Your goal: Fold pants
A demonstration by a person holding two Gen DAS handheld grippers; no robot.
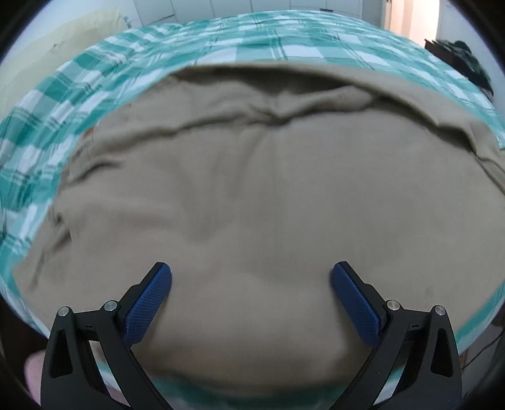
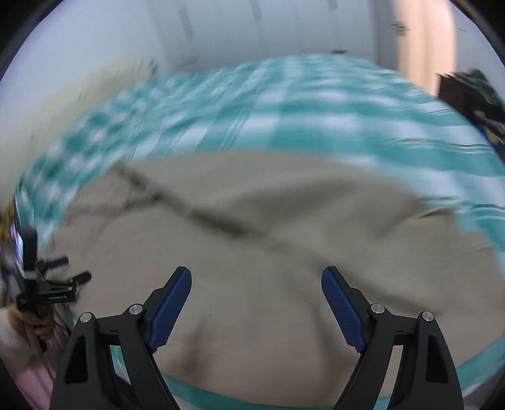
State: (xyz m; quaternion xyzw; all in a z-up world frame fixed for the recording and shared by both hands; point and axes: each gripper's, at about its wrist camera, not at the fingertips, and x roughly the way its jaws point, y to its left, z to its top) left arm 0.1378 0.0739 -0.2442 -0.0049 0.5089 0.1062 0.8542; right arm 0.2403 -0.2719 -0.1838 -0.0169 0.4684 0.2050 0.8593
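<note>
The tan pants (image 1: pixel 252 189) lie spread on the bed with a dark crease running across their far part. My left gripper (image 1: pixel 251 272) is open, its blue pads apart just above the near part of the cloth, holding nothing. In the right wrist view the pants (image 2: pixel 268 236) fill the middle, blurred, with a dark fold line running from upper left to the centre. My right gripper (image 2: pixel 256 277) is open above the cloth and empty. The left gripper also shows in the right wrist view (image 2: pixel 72 280) at the far left edge, held by a hand.
The bed has a teal and white checked sheet (image 1: pixel 221 41), also seen in the right wrist view (image 2: pixel 315 104). White cupboard doors (image 2: pixel 268 28) stand behind the bed. Dark clothing (image 1: pixel 470 63) sits at the far right. A cream pillow (image 1: pixel 47 53) lies at the far left.
</note>
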